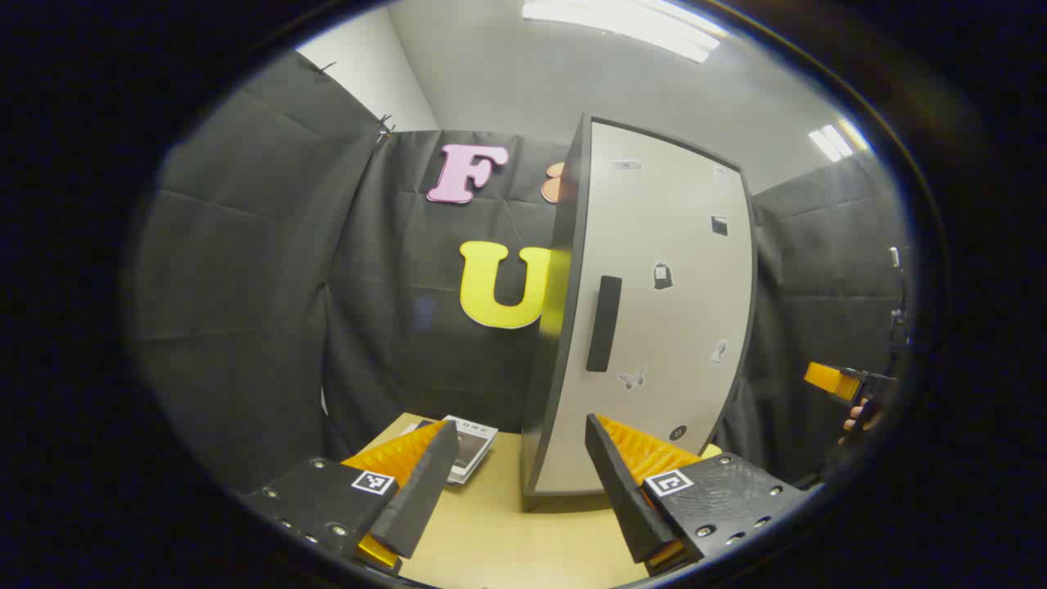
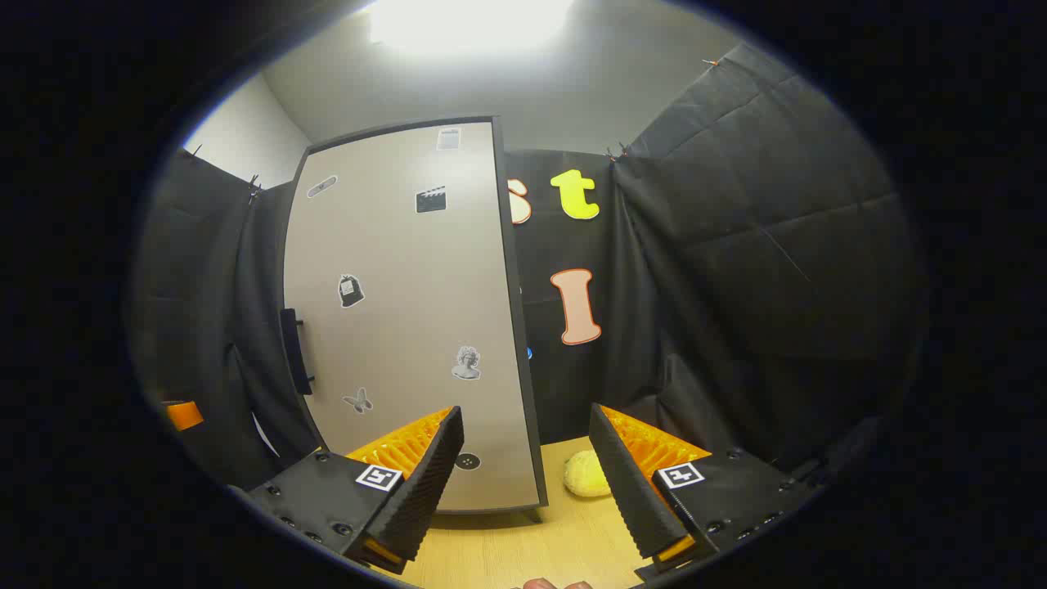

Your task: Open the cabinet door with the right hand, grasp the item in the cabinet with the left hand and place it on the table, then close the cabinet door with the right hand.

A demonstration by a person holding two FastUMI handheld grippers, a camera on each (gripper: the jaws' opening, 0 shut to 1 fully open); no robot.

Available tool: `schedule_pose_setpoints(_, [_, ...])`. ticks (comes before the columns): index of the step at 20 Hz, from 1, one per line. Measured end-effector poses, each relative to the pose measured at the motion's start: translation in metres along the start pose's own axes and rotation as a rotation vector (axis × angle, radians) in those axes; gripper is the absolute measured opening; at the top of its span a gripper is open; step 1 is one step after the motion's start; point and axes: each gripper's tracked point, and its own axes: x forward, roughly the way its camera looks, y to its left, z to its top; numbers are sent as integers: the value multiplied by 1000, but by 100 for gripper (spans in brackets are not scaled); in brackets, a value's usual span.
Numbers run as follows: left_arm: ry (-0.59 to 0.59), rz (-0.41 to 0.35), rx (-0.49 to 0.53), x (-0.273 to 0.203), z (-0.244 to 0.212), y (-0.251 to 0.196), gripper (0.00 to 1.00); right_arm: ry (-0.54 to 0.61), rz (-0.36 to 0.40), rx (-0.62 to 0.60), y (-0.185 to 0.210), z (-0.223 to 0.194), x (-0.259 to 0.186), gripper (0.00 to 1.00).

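A tall cabinet stands on the wooden table [image 1: 499, 536], its pale door [image 1: 662, 327] shut flat against the dark frame. The door carries a dark vertical handle [image 1: 604, 323] and small stickers. My left gripper [image 1: 520, 424] is open and empty, a short way in front of the cabinet's lower left corner. In the right gripper view the same door [image 2: 409, 327] fills the left half, with the handle [image 2: 294, 352] at its left edge. My right gripper [image 2: 526, 409] is open, empty, and level with the door's lower right edge. A round yellow item [image 2: 586, 474] lies on the table right of the cabinet.
A booklet [image 1: 472, 446] lies on the table left of the cabinet. In the left gripper view the other gripper [image 1: 836, 381] and a hand show at the far right. The right gripper view has the other gripper [image 2: 181, 415] at its far left. Black cloth walls close in all round.
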Motion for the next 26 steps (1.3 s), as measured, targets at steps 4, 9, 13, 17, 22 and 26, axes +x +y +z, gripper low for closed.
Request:
schedule_pose_setpoints(4, [0,0,1,-5,-4,2,95,2,21,-27,10,0,2,98])
schedule_pose_setpoints(9, [-13,4,5,-7,-1,8,95,10,50,-28,27,1,6,98])
schedule_pose_setpoints(13, [-8,14,-3,-7,-5,16,95,22,65,-38,37,-1,10,98])
schedule_pose_setpoints(17, [-4,35,4,-10,-11,27,92,14,87,-32,49,5,13,98])
schedule_pose_setpoints(22, [7,49,-22,-12,-18,36,92,47,116,-8,67,8,26,97])
schedule_pose_setpoints(26, [14,77,-14,-16,-24,51,92,57,172,34,101,27,40,98])
